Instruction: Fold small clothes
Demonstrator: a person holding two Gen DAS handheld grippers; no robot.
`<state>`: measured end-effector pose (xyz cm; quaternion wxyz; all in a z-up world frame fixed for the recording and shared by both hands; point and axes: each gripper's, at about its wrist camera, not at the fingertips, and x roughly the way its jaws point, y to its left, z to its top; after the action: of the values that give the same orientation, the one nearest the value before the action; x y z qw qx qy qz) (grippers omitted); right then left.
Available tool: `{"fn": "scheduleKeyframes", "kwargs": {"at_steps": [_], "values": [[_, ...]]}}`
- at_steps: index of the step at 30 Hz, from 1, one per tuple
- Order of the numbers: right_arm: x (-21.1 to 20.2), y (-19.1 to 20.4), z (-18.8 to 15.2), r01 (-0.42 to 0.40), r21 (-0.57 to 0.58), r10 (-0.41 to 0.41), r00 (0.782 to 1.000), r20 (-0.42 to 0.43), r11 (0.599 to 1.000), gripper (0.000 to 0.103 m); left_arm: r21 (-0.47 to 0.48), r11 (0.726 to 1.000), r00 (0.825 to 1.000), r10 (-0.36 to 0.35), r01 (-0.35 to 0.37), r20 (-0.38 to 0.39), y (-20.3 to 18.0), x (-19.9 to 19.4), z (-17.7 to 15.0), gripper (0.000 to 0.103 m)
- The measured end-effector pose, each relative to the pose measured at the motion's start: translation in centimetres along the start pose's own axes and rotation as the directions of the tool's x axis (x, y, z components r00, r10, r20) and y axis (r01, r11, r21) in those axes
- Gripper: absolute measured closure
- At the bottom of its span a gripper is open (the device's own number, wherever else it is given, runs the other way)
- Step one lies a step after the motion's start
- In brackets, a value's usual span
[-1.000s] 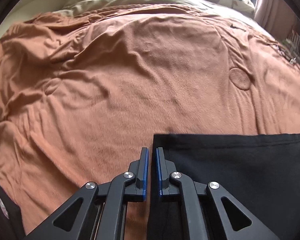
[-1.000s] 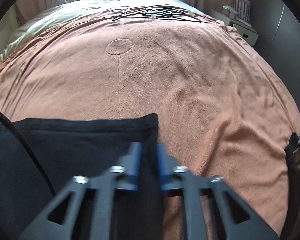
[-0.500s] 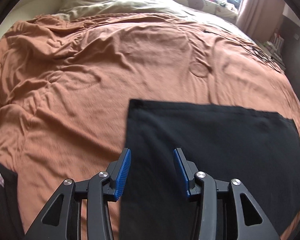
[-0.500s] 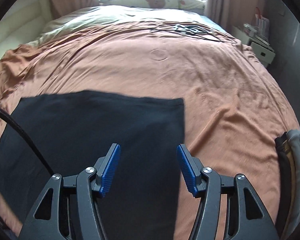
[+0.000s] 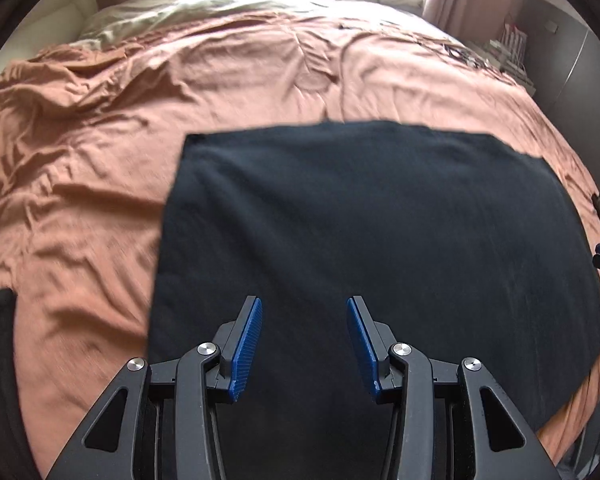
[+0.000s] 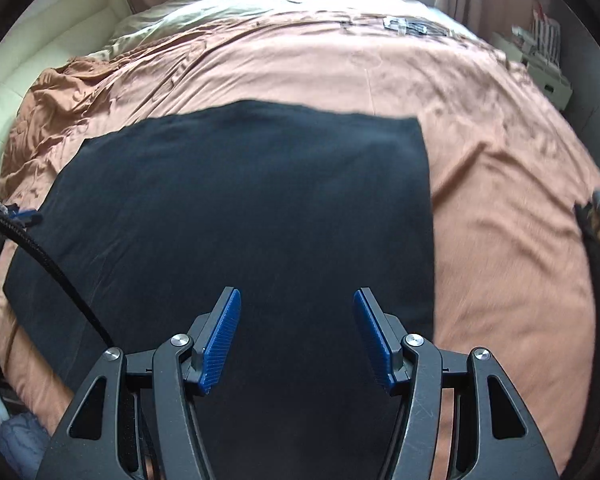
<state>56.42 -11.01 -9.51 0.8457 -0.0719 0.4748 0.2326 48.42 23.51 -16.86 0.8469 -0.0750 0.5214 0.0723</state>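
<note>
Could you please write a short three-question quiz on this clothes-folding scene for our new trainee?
1. True or false: the black garment lies flat on the orange bedspread.
2. Multiple choice: the left tool is (A) clamped on the cloth, (B) open with nothing between its pads, (C) out of view.
3. In the right wrist view, on which side of the picture does the garment's straight vertical edge lie while the right tool hangs above the cloth?

Key
1. True.
2. B.
3. The right side; bare bedspread lies beyond it.
</note>
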Motion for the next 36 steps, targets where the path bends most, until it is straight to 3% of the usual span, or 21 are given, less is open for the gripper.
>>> {"fn": "scheduleKeyframes", "kwargs": {"at_steps": [4, 8, 19, 31, 33, 36], "values": [[0.3, 0.3, -1.5, 0.023, 0.009, -0.023, 0.999, -0.038, 1.0, 0.046, 0.005, 1.0, 0.998, 0.021, -0.02, -0.052, -1.5, 1.4, -2.3, 0.057], [0.4, 0.3, -3.3, 0.04, 0.007, -0.04, 0.997, -0.073, 0.999, 0.046, 0.006, 0.998, 0.998, 0.061, -0.06, -0.025, -2.0, 0.6, -4.2, 0.056], [-1.6, -0.5, -7.6, 0.032, 0.047, -0.029, 0.998, -0.063, 0.998, 0.046, -0.066, 0.993, 0.993, 0.092, -0.097, -0.079, -0.7, -0.9, -8.2, 0.056], [-4.9, -2.4, -12.0, 0.006, 0.12, 0.0, 0.999, -0.048, 0.993, 0.046, -0.152, 0.986, 0.996, 0.066, -0.074, -0.056, 1.8, -4.9, -14.5, 0.056], [-5.7, -2.9, -12.5, -0.004, 0.15, 0.009, 1.0, -0.029, 0.989, 0.046, -0.197, 0.979, 0.998, 0.057, -0.059, -0.013, 2.6, -6.5, -15.0, 0.056], [-6.9, -4.0, -13.3, -0.082, 0.22, 0.079, 0.997, 0.023, 0.972, 0.046, -0.232, 0.972, 0.997, 0.053, -0.04, 0.049, 3.9, -8.5, -15.3, 0.056]]}}
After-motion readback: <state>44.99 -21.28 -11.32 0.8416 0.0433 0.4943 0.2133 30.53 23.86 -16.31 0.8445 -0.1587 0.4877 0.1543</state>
